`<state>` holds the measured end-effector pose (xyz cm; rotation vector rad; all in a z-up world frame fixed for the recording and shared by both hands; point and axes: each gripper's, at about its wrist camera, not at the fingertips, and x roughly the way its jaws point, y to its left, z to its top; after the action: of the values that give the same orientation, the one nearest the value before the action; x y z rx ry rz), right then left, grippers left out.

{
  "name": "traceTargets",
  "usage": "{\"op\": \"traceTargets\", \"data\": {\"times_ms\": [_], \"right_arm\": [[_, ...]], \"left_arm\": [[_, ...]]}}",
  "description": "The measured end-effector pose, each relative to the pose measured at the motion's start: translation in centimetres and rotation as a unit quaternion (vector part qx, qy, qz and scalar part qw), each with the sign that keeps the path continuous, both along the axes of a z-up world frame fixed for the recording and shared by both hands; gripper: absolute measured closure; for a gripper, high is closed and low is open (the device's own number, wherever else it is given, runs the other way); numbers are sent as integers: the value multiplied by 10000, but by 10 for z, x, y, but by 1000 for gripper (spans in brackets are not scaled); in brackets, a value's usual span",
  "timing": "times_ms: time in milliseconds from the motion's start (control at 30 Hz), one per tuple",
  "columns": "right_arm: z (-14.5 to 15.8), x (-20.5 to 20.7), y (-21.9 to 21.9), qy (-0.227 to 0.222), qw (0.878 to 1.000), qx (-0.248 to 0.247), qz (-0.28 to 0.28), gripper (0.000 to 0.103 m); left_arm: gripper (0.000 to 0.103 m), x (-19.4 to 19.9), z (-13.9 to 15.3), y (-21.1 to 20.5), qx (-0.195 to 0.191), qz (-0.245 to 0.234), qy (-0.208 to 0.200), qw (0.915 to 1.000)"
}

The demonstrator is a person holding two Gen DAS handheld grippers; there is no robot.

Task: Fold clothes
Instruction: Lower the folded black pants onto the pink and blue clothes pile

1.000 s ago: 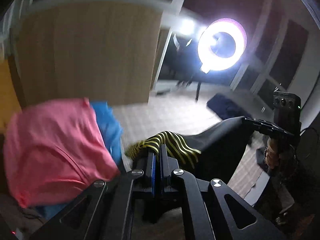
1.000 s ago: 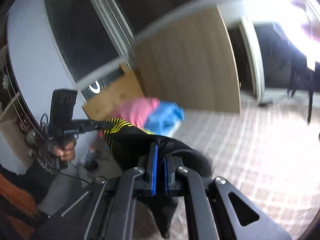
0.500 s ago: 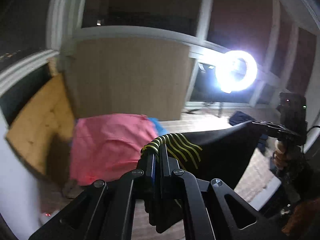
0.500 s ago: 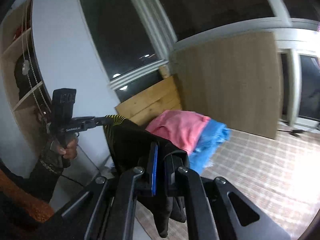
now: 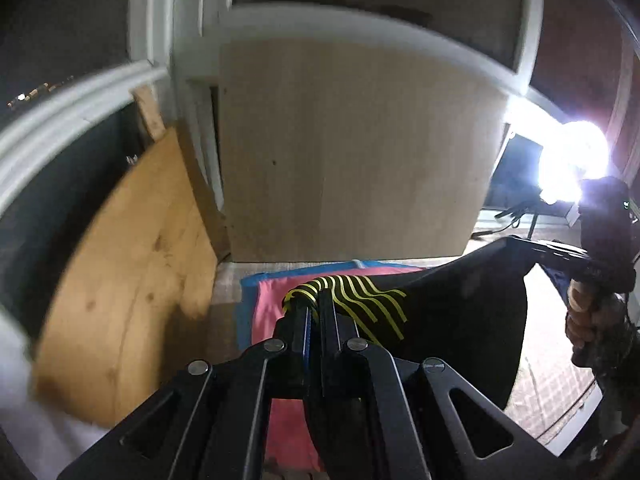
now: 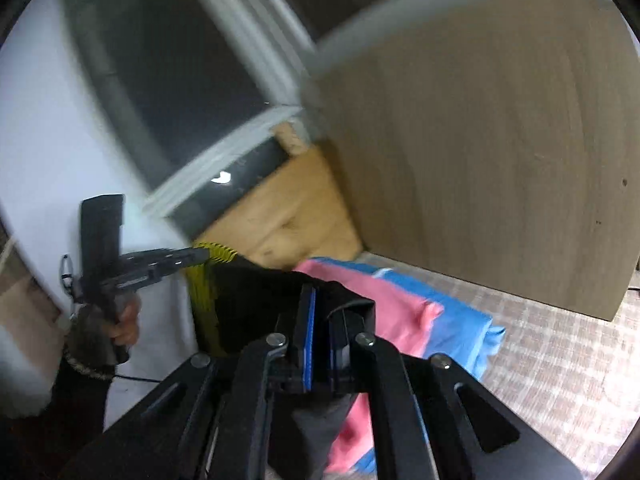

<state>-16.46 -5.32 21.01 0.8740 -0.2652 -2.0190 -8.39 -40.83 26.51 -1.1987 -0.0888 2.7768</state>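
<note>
A pale board [image 5: 348, 152] filled the far wall where the lamp had glared a second before. Left gripper [image 5: 316, 312] and right gripper [image 6: 320, 300], each clamped on the black garment [image 5: 460, 320], had swung it over the pink cloth [image 5: 276, 304], ready for laying flat.

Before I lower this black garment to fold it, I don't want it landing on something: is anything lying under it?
Yes. The black garment hangs between the left gripper and right gripper, both clamped on it. A pink garment on a blue garment lies on the floor beneath.
</note>
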Motion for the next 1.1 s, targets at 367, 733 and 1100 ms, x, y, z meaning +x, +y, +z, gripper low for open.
{"op": "traceTargets", "data": {"times_ms": [367, 733, 1100], "right_arm": [[-91, -87, -44, -755, 9920, 1003, 120, 97], [-44, -59, -2, -45, 9936, 1125, -90, 80], [-62, -27, -87, 825, 9791, 1790, 511, 80]], "left_arm": [[96, -106, -104, -45, 889, 118, -1038, 9905], [61, -72, -65, -74, 957, 456, -775, 9913], [75, -59, -85, 5, 160, -246, -570, 9979]]}}
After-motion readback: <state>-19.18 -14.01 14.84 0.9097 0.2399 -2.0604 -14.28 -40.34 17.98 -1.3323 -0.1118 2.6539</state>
